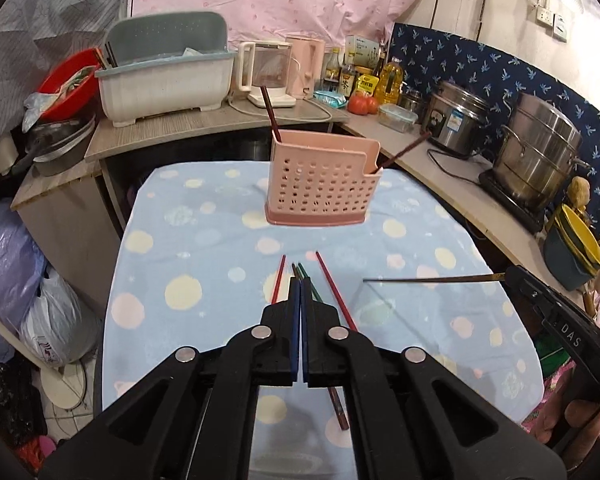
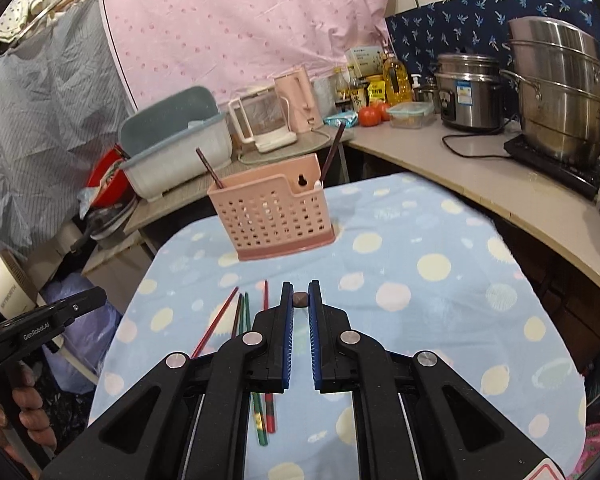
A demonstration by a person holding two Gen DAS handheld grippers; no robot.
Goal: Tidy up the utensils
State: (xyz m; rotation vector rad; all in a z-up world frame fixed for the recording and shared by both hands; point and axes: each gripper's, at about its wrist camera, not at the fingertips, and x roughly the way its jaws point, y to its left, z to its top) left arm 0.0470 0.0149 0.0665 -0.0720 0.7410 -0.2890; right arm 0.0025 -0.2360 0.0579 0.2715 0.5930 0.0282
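Note:
A pink perforated utensil holder (image 1: 322, 184) stands at the far middle of the blue spotted table and also shows in the right wrist view (image 2: 278, 216). Two dark chopsticks (image 1: 270, 114) stick out of it. Several red and green chopsticks (image 1: 334, 292) lie loose on the cloth under my left gripper (image 1: 301, 280), which is shut and looks empty. My right gripper (image 2: 300, 292) is shut on a brown chopstick (image 2: 300, 299), seen end-on between the tips. In the left wrist view that chopstick (image 1: 432, 279) points left over the table from the right gripper (image 1: 512, 276).
A cloth-covered table (image 2: 440, 300) has dropping edges on all sides. Behind it a counter (image 1: 204, 120) carries a dish rack, kettles, bottles and tomatoes. The right counter (image 2: 500, 176) holds a rice cooker and a steel pot. Bags lie on the floor at left.

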